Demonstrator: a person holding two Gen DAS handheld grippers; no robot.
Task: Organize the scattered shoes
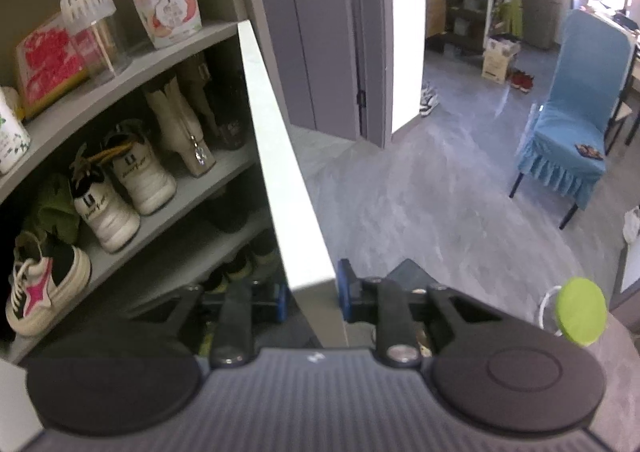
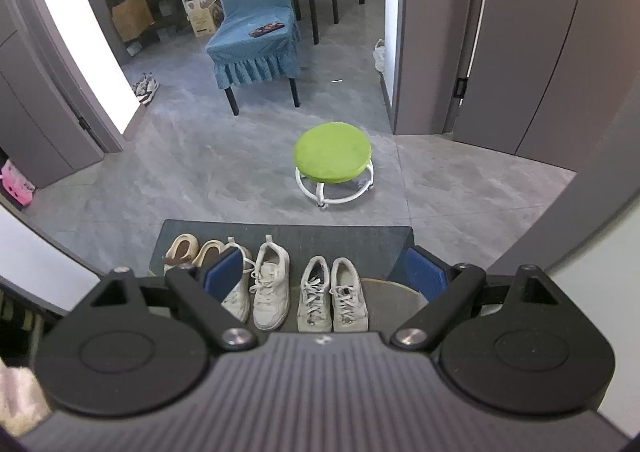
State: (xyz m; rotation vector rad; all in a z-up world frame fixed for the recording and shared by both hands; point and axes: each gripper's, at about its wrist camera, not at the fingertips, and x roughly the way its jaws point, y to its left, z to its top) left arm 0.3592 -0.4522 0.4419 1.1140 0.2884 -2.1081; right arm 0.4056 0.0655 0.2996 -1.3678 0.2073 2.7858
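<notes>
Left hand-held gripper (image 1: 312, 298) is clamped on the edge of the cabinet door (image 1: 280, 156), pads either side of the panel; if the door swings with the grip skewed the panel can slip out, or bang into the shoes on the shelf (image 1: 192, 188) just inside. Right hand-held gripper (image 2: 324, 272) hangs wide open and empty over the mat (image 2: 288, 232), where three pairs sit side by side: flats (image 2: 192, 250), white sneakers (image 2: 260, 284), grey sneakers (image 2: 332, 296). Floor (image 2: 200, 172) is mostly free, but the green stool (image 2: 334, 156) sits just beyond the mat, and another pair (image 2: 145, 88) lies by the far doorway.
</notes>
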